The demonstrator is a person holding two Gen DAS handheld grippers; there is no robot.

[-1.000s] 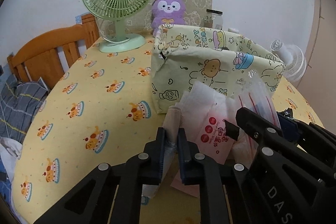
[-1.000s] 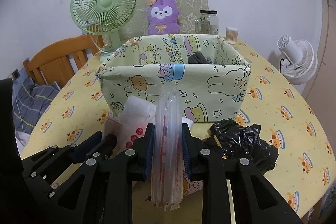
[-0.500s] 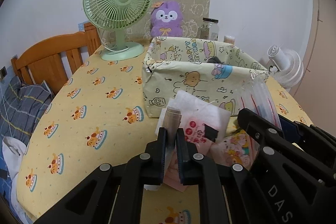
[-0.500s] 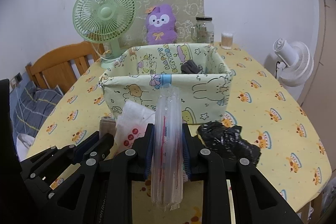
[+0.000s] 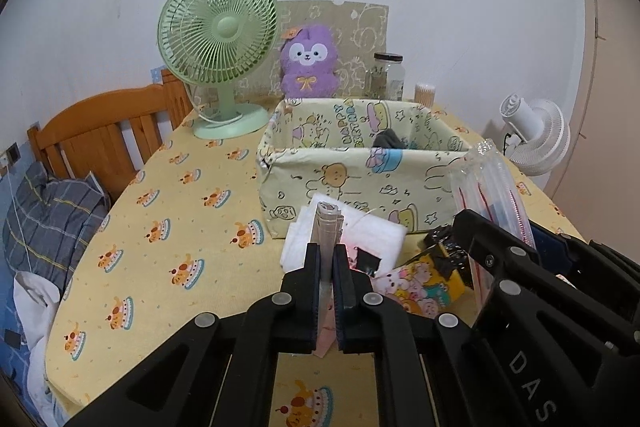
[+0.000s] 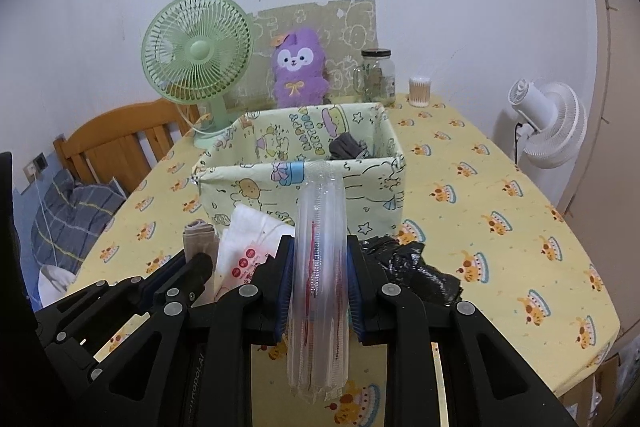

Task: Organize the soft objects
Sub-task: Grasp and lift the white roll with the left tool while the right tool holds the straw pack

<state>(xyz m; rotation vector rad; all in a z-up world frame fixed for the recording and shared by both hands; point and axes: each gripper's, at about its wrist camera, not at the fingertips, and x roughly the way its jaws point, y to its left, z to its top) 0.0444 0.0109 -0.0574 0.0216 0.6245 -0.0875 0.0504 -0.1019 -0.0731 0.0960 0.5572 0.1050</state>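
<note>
My left gripper [image 5: 327, 259] is shut on a rolled beige cloth [image 5: 328, 223], held upright above the table. My right gripper [image 6: 319, 259] is shut on a rolled clear plastic bag with red lines [image 6: 320, 247], also seen in the left wrist view [image 5: 492, 187]. Ahead stands a yellow cartoon-print fabric box [image 5: 360, 183] [image 6: 304, 183] with a dark grey cloth [image 6: 347, 147] inside. Below the grippers lie a white packet with red dots [image 6: 250, 243], a crumpled black plastic bag [image 6: 412, 263] and a colourful cartoon pouch [image 5: 420, 287].
A green desk fan [image 5: 218, 43], a purple plush toy [image 5: 307, 63], a glass jar [image 6: 376, 75] and a cotton swab tub [image 6: 419, 91] stand at the table's far edge. A white fan [image 6: 548, 123] is off right. A wooden bed frame [image 5: 108, 143] is left.
Both grippers have risen and drawn back from the fabric box with their rolls; the box now looks smaller and its inside shows.
</note>
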